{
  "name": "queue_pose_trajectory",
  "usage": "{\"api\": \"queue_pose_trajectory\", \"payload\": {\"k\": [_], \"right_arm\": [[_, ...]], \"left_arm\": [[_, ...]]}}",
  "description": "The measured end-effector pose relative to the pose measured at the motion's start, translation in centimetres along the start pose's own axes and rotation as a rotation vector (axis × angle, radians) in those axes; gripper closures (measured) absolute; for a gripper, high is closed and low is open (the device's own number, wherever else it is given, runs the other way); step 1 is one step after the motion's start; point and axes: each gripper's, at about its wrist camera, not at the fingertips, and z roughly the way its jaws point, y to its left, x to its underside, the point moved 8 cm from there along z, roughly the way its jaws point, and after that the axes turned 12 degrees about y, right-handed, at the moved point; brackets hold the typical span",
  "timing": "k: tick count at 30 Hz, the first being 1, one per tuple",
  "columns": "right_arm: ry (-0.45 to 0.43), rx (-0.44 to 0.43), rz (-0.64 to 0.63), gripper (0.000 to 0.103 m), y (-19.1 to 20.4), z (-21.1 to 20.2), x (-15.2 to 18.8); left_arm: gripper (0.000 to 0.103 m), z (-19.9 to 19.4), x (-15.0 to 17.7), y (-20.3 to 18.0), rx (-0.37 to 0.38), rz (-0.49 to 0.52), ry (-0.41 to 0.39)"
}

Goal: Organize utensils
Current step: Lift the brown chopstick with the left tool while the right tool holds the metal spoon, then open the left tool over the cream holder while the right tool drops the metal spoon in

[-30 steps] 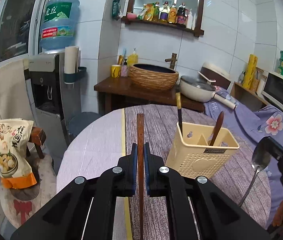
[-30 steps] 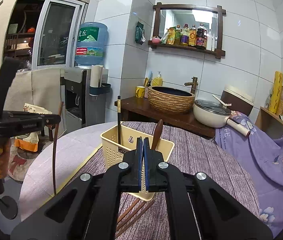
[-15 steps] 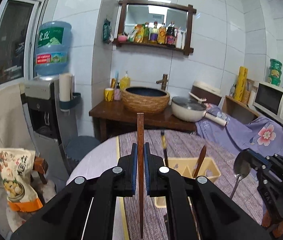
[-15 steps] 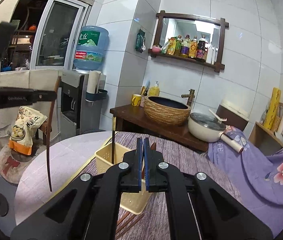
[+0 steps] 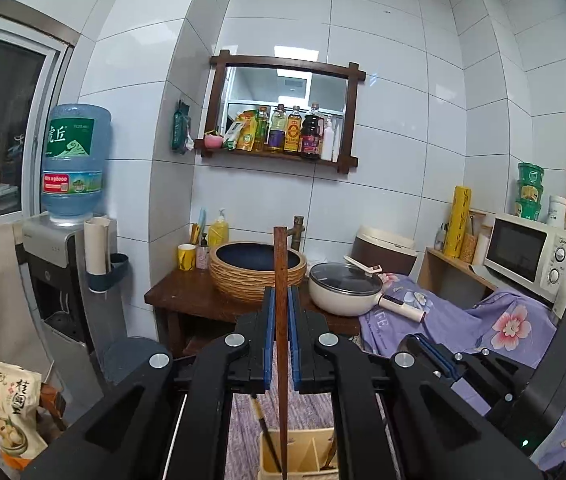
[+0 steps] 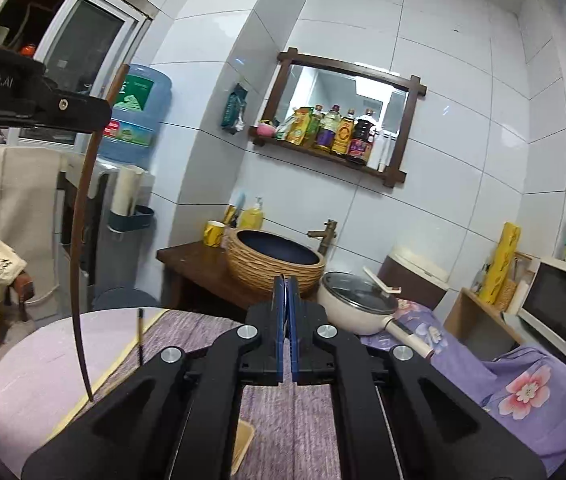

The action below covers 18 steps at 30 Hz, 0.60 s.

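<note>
In the left wrist view, the left gripper (image 5: 281, 312) has its jaws clamped on a dark wooden chopstick (image 5: 281, 360), which stands upright through the centre of the frame; its square top pokes above the blue pads and its lower end reaches down over the beige utensil holder (image 5: 303, 456) at the bottom edge. Whether the tip is inside a compartment or only above it cannot be told. A dark-handled utensil (image 5: 265, 432) leans in the holder's left compartment, and another brown handle shows at its right side.

The right gripper (image 6: 287, 304) has its jaws pressed together in the centre of its own view. From there nothing can be seen between the pads. In the left wrist view it sits at the lower right of the frame, and what it carries is hidden.

In the right wrist view the left gripper's body fills the upper left, with the chopstick hanging down from it as a long curved line over the round table (image 6: 43, 360). A corner of the holder shows at the bottom, left of centre.

Beyond, at mid-frame, a woven basin (image 5: 258, 270) sits on a dark wooden stand, with a lidded pan (image 5: 345, 288) to its right and a water dispenser (image 5: 73, 168) at the left.
</note>
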Motion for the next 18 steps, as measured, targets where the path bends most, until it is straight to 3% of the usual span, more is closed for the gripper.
{"api": "queue_pose_trajectory", "payload": {"k": [8, 18], "right_arm": [[0.025, 0.052, -0.027, 0.1, 1.3, 3.7, 2.9], [0.113, -0.016, -0.026, 0.1, 3.1, 6.0, 8.2]], "left_arm": [[0.097, 4.5, 4.1, 0.5, 0.002, -0.029, -0.009], [0.097, 7.2, 9.5, 1.4, 0.034, -0.032, 0.098]]}}
